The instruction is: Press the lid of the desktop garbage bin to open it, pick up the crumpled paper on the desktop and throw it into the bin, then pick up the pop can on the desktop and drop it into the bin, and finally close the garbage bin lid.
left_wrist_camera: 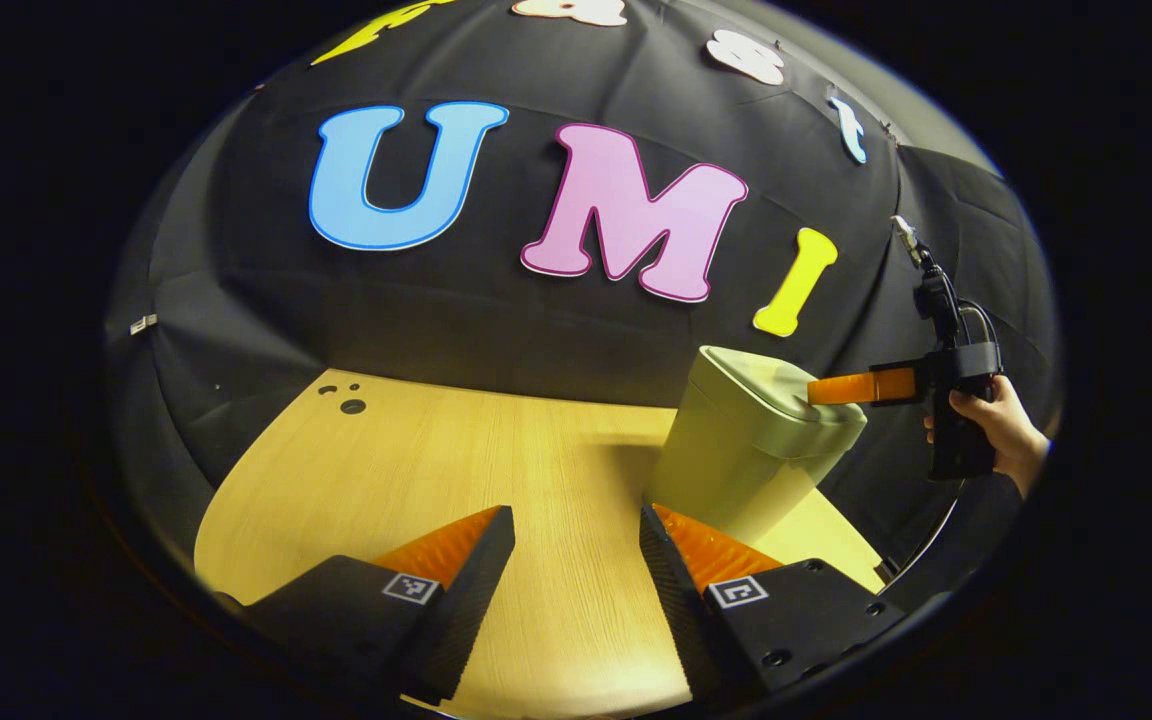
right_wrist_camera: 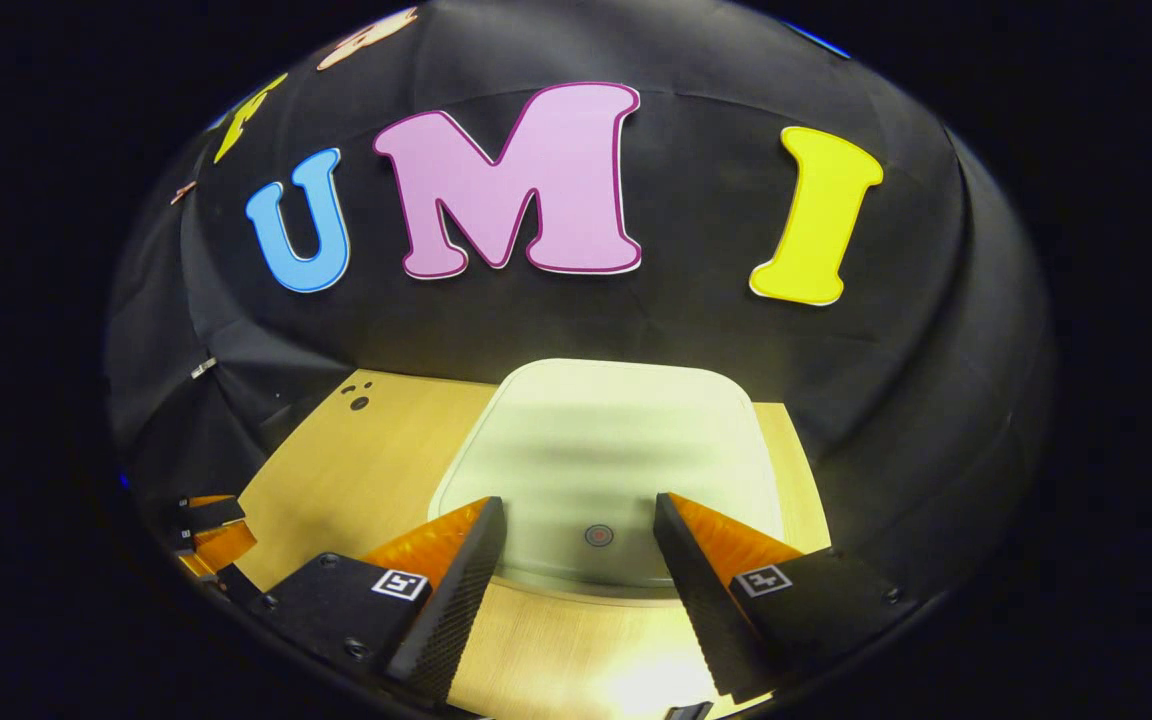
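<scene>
Black cloth walls close in a pale wooden table [left_wrist_camera: 496, 450], where the bin [left_wrist_camera: 751, 450] stands near the right rear edge with its lid [right_wrist_camera: 606, 450] down. In the left gripper view, the left gripper [left_wrist_camera: 576, 560] sits low over the bare tabletop, fingers spread wide with nothing between them. Farther off in that view, a hand [left_wrist_camera: 996, 425] holds the right gripper [left_wrist_camera: 826, 390] level, its fingers reaching across the bin's top; whether they touch the lid I cannot tell. In the right gripper view, that gripper [right_wrist_camera: 576, 555] looks down on the lid, fingers spread apart on either side of a small round mark [right_wrist_camera: 598, 535] near the lid's front edge. Square coded tags [right_wrist_camera: 402, 584] sit on the fingers; no readable writing appears on the bin.
</scene>
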`<state>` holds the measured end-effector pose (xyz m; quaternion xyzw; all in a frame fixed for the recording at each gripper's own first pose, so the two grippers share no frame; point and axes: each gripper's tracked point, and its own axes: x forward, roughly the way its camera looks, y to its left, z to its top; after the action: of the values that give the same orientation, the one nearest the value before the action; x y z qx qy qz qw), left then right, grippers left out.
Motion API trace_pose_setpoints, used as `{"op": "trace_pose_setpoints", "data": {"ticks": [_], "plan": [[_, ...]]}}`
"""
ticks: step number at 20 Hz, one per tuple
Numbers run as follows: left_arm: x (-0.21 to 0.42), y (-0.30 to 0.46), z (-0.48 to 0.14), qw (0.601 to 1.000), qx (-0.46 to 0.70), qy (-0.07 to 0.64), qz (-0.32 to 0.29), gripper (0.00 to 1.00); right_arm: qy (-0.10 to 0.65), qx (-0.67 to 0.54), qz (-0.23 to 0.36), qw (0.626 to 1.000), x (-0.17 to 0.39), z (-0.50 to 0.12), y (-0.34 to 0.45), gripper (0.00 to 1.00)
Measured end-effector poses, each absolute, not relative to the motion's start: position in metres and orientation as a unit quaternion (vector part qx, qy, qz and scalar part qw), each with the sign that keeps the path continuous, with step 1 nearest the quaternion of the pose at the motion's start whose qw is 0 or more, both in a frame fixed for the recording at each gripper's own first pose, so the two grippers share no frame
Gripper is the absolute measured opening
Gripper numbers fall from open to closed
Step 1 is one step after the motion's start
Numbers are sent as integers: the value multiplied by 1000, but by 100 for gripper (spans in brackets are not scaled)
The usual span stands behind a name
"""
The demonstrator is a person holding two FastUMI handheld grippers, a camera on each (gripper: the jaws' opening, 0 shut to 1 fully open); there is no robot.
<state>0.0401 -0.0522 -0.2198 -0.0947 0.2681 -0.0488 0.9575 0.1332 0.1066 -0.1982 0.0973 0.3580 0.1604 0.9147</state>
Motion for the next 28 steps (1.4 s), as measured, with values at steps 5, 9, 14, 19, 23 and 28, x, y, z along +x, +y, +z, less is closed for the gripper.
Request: {"op": "trace_pose_setpoints", "data": {"ticks": [5, 9, 14, 19, 23, 28], "plan": [[41, -56, -223, 956, -97, 271, -51, 83, 355, 103, 171, 913, 131, -199, 110, 95], [41, -59, -225, 955, -100, 273, -52, 83, 337, 93, 184, 919, 127, -203, 112, 96], [44, -67, -221, 956, -99, 269, -59, 83, 330, 87, 209, 917, 125, -194, 119, 96], [45, -70, -213, 959, -94, 261, -63, 83, 333, 52, 228, 913, 111, -190, 125, 99], [45, -71, -212, 959, -93, 259, -64, 83, 309, 51, 242, 918, 98, -174, 139, 98], [46, -71, -209, 959, -92, 258, -66, 83, 296, 77, 250, 919, 80, -156, 148, 96]]}}
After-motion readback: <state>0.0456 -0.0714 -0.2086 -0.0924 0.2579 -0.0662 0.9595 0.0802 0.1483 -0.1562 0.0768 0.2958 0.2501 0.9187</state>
